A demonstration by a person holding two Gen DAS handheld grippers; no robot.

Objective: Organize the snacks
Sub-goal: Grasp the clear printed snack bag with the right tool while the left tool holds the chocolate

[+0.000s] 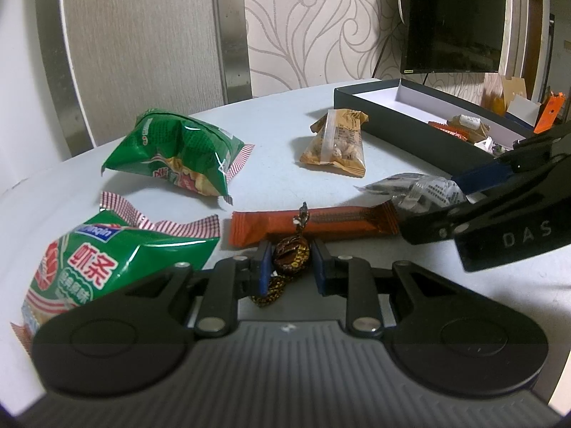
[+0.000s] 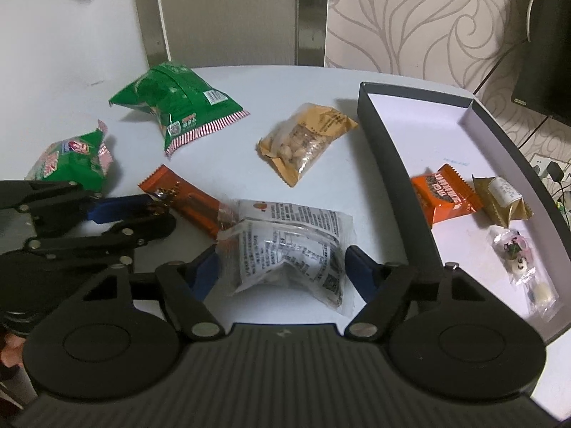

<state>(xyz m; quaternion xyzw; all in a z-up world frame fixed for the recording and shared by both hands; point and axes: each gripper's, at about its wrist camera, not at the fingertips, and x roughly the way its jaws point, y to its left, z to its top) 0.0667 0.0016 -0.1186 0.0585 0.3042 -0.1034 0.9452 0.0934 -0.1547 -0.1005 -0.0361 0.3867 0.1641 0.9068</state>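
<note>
My left gripper (image 1: 289,265) is shut on a small brown-and-gold wrapped candy (image 1: 291,252), just in front of a long orange snack bar (image 1: 314,223). It also shows in the right wrist view (image 2: 157,210). My right gripper (image 2: 282,267) has its blue fingers on both sides of a clear printed packet (image 2: 285,249), which buckles between them. That packet also shows in the left wrist view (image 1: 417,189). A dark box (image 2: 396,164) with a white floor lies to the right and holds an orange packet (image 2: 444,198), a gold packet (image 2: 503,198) and a clear candy bag (image 2: 517,256).
Two green shrimp-stick bags (image 1: 178,153) (image 1: 92,267) lie on the left of the round white table (image 1: 278,125). A tan nut packet (image 1: 337,142) lies mid-table near the box. A dark monitor (image 1: 453,18) stands behind the box.
</note>
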